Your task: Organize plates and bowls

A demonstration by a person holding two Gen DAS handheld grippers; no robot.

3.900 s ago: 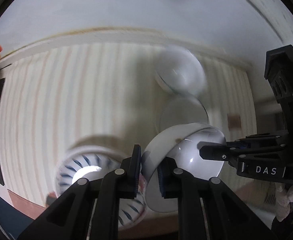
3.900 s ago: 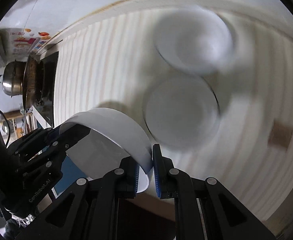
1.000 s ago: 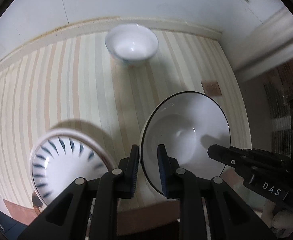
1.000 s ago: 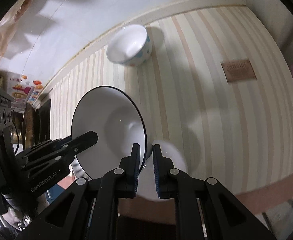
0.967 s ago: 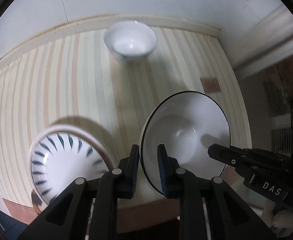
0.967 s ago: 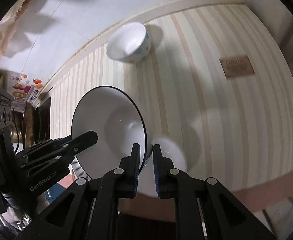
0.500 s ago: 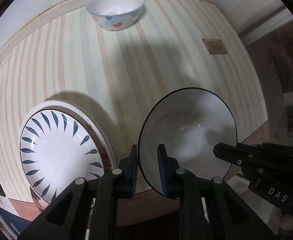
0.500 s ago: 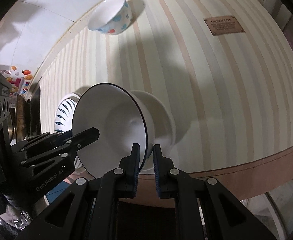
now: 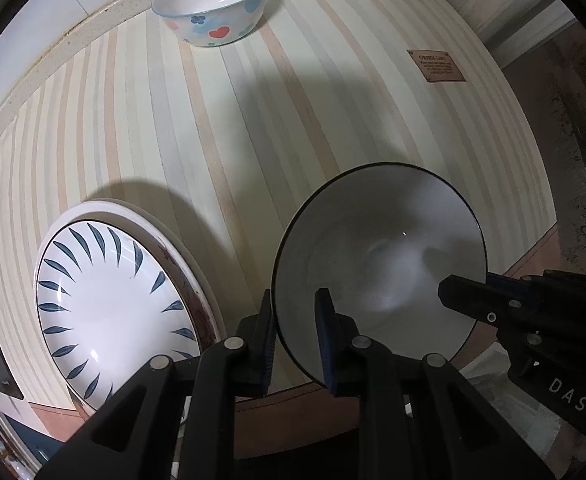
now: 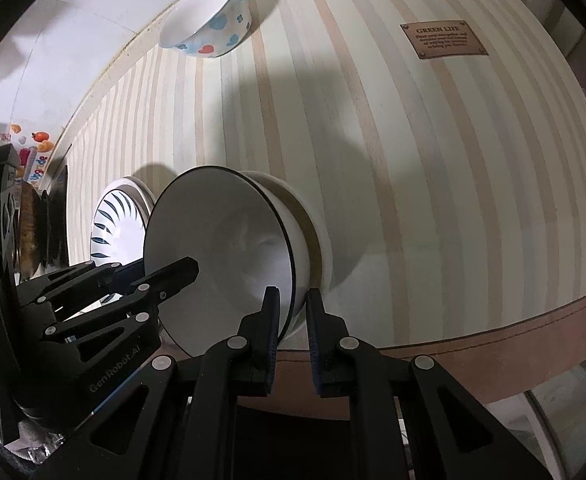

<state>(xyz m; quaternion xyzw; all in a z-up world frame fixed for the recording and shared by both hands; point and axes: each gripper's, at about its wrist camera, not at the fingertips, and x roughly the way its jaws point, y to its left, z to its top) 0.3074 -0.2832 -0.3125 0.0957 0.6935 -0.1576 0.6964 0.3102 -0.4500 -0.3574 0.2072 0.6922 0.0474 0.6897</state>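
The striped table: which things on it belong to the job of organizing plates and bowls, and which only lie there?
Belong to the job:
black-rimmed bowl, held by both grippers
leaf-pattern plate
heart-pattern bowl

Only lying there:
brown label on the table

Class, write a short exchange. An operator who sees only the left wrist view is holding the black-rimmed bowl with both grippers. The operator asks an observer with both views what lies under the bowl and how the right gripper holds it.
Operator: In my view the left gripper is clamped on the black-rimmed bowl. I see only its inside. Is anything beneath it?
Observer: Yes. The right wrist view shows a plain white bowl directly under it. I cannot tell whether they touch.
Operator: How does the right gripper hold it?
Observer: The right gripper is closed on the rim nearest its camera, with one finger inside the bowl and one outside.
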